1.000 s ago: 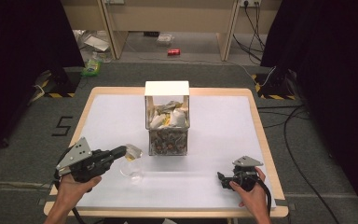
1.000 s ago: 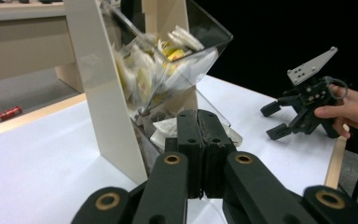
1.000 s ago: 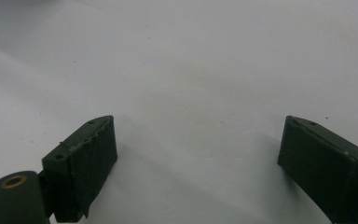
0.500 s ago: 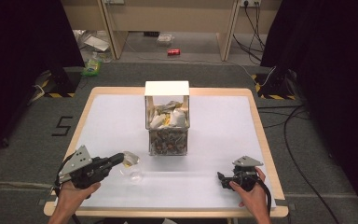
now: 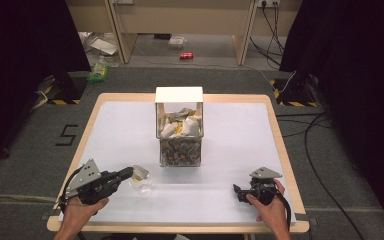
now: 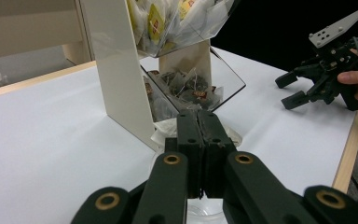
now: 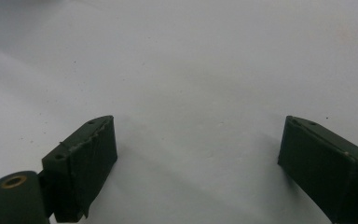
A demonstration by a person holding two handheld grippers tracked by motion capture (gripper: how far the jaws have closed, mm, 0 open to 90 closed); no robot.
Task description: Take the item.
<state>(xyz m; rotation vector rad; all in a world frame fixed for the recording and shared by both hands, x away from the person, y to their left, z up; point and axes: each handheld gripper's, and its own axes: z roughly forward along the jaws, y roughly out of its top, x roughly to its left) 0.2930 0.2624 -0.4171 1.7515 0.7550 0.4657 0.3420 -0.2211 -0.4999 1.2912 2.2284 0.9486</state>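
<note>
High view: your left gripper [image 5: 126, 174] hangs at the clear glass cup [image 5: 142, 183] in front of the tea-bag dispenser [image 5: 179, 131] on the bench [image 5: 230, 195]. Likely step: dropping a tea bag [image 5: 139, 172] into the cup; next, release over its mouth.

Left gripper view: jaws together, apparently pinching that bag.

Right gripper view: jaws apart, idle over bare bench.

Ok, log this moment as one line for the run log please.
left gripper: shut, over clear cup, tea bag at its tips | right gripper: open, on table | dispenser: stocked
</note>
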